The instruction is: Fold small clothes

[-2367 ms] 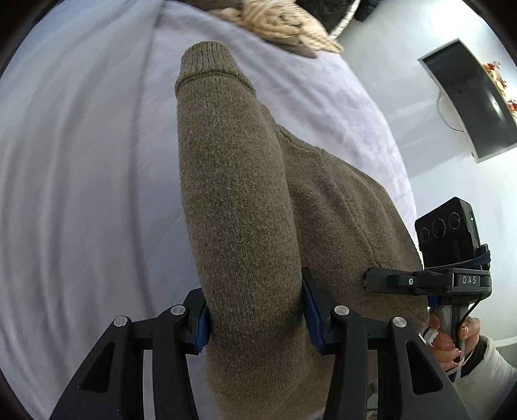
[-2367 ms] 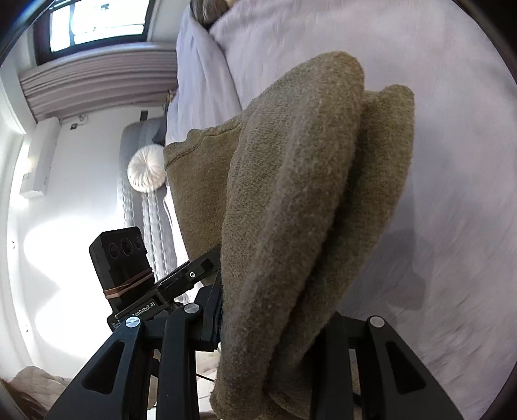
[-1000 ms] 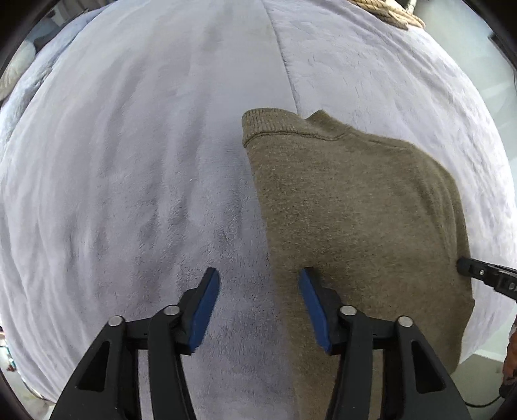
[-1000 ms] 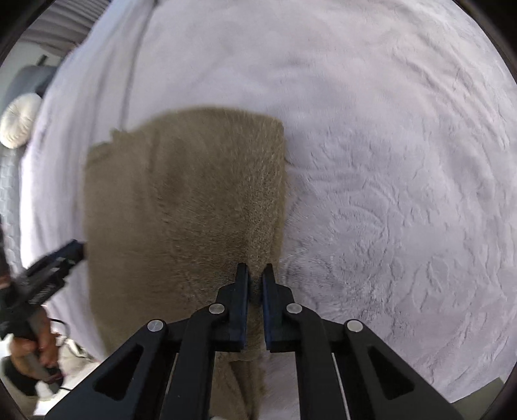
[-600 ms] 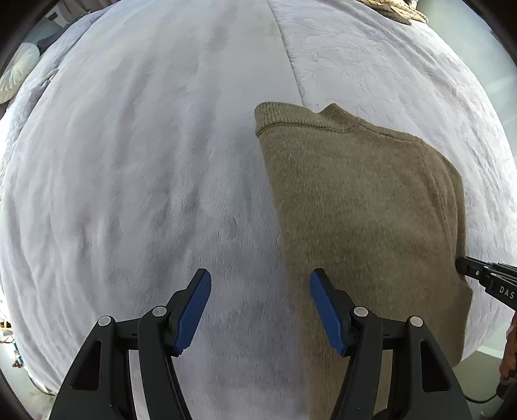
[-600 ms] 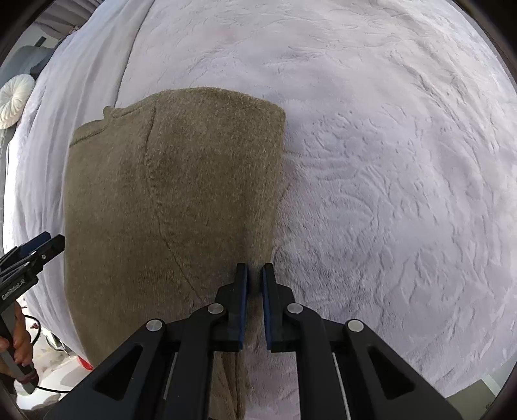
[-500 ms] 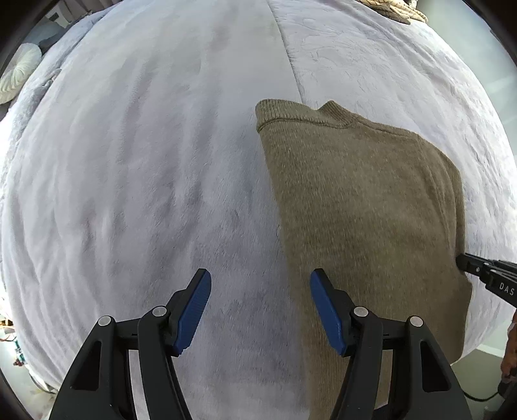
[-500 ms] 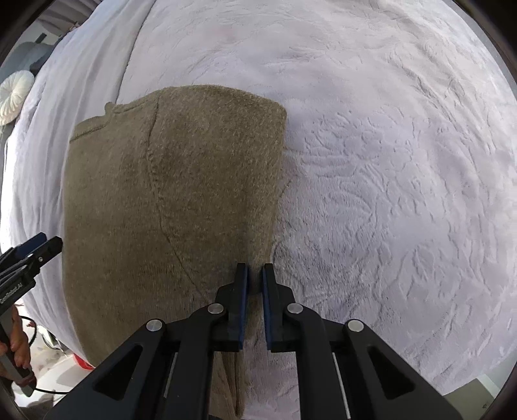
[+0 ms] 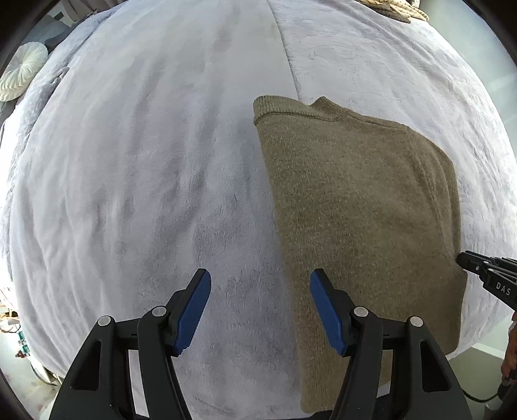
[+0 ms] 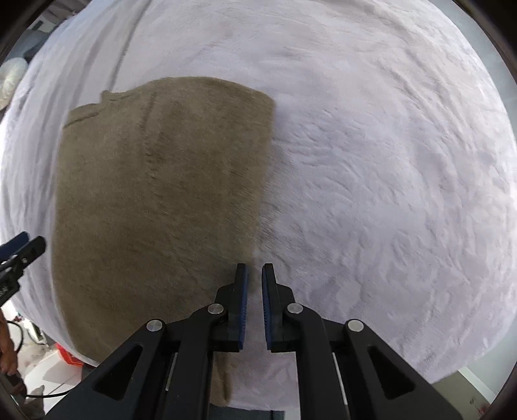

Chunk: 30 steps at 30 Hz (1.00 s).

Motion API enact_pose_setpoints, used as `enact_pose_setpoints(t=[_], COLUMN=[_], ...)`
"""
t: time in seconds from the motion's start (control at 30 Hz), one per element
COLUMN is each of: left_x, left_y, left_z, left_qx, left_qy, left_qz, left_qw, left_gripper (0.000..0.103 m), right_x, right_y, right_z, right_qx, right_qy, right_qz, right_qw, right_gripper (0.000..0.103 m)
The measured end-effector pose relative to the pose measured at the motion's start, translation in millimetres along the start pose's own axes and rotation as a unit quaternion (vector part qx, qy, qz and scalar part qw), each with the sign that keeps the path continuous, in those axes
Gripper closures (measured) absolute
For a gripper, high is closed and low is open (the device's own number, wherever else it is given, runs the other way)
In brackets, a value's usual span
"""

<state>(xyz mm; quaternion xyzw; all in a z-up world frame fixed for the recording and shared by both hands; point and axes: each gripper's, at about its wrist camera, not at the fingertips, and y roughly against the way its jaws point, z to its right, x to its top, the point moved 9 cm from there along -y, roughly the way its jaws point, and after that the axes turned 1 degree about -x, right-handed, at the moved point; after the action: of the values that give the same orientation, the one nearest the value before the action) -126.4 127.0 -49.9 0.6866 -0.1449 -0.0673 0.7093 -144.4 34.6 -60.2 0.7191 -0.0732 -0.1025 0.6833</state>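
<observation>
An olive-brown knitted sweater (image 9: 355,210) lies folded flat on the pale plush bedspread (image 9: 129,161), collar away from me. My left gripper (image 9: 260,278) hangs open above the sweater's left edge with nothing between its blue pads. In the right wrist view the sweater (image 10: 155,200) fills the left half. My right gripper (image 10: 254,268) hovers shut over its right edge, pads almost together and holding nothing. The right gripper's tips (image 9: 465,258) show at the sweater's right edge in the left view. At the far left of the right view the left gripper's tips (image 10: 29,242) peek in.
A round white pillow (image 9: 19,74) lies at the bed's far left corner, and a beige knitted item (image 9: 394,8) at the far edge. The bedspread (image 10: 371,161) stretches wide to the sweater's right. The bed's near edge drops to the floor, where something red (image 10: 68,355) sits.
Both grippers had the sweater lifted, then laid it on the bed and let go. Over the last second both have risen off it, and the left jaws have spread wider.
</observation>
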Motion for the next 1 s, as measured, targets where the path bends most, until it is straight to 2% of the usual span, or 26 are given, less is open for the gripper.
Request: enact_pose_setpoints(t=[0.07, 0.1, 0.2, 0.23, 0.3, 0.33, 0.37, 0.53, 0.6, 0.67, 0.7, 0.83, 1.0], left_x=[1.9, -1.1, -6.0, -8.1, -12.1, -13.1, -17.1, -20.1, -22.3, -19.1, -19.7, -13.2, -12.3], left_y=[-1.1, 0.2, 10.9, 13.5, 19.9, 21.7, 25.4, 38.7, 42.8, 44.9, 47.2, 48.9, 54.0], left_z=[-0.4, -0.8, -4.1, -3.9, -2.7, -2.4, -0.4, 3.7, 6.6, 2.5, 2.9, 4.4, 5.5], left_qx=[0.004, 0.004, 0.007, 0.004, 0.0, -0.002, -0.003, -0.003, -0.007, -0.009, -0.008, -0.007, -0.005], left_qy=[-0.002, -0.001, -0.003, -0.002, 0.001, 0.003, 0.005, 0.003, 0.006, 0.006, 0.007, 0.001, -0.001], left_qz=[-0.009, -0.01, 0.003, 0.004, 0.006, 0.005, 0.004, 0.011, 0.013, 0.012, 0.013, 0.022, 0.026], left_qw=[1.0, 0.9999, 1.0, 1.0, 1.0, 1.0, 1.0, 0.9999, 0.9999, 0.9999, 0.9999, 0.9997, 0.9997], left_gripper=[0.027, 0.014, 0.013, 0.013, 0.013, 0.013, 0.013, 0.013, 0.013, 0.012, 0.0, 0.0, 0.0], right_x=[-6.7, -9.8, -16.2, -18.5, -17.1, -20.3, -21.2, -26.2, -28.1, -29.2, -30.5, -17.1, -6.1], right_y=[2.1, 4.7, 15.9, 19.4, 26.5, 31.3, 35.9, 55.4, 59.3, 64.4, 67.3, 67.4, 66.0], right_z=[5.3, 6.8, 6.5, 4.3, 4.1, 0.9, -2.1, -11.6, -15.2, -18.5, -21.6, -22.0, -18.5], right_qx=[0.002, 0.012, 0.026, 0.029, 0.037, 0.04, 0.042, 0.044, 0.04, 0.036, 0.033, 0.017, 0.007], right_qy=[-0.017, -0.027, -0.04, -0.041, -0.043, -0.044, -0.045, -0.041, -0.04, -0.037, -0.034, -0.025, -0.026], right_qz=[-0.006, -0.005, 0.001, 0.004, 0.011, 0.014, 0.019, 0.042, 0.045, 0.05, 0.053, 0.056, 0.065], right_qw=[1.0, 1.0, 0.999, 0.999, 0.998, 0.998, 0.998, 0.997, 0.997, 0.997, 0.997, 0.998, 0.998], right_gripper=[0.093, 0.093, 0.093, 0.089, 0.068, 0.049, 0.042, 0.041, 0.034, 0.023, 0.023, 0.015, 0.013])
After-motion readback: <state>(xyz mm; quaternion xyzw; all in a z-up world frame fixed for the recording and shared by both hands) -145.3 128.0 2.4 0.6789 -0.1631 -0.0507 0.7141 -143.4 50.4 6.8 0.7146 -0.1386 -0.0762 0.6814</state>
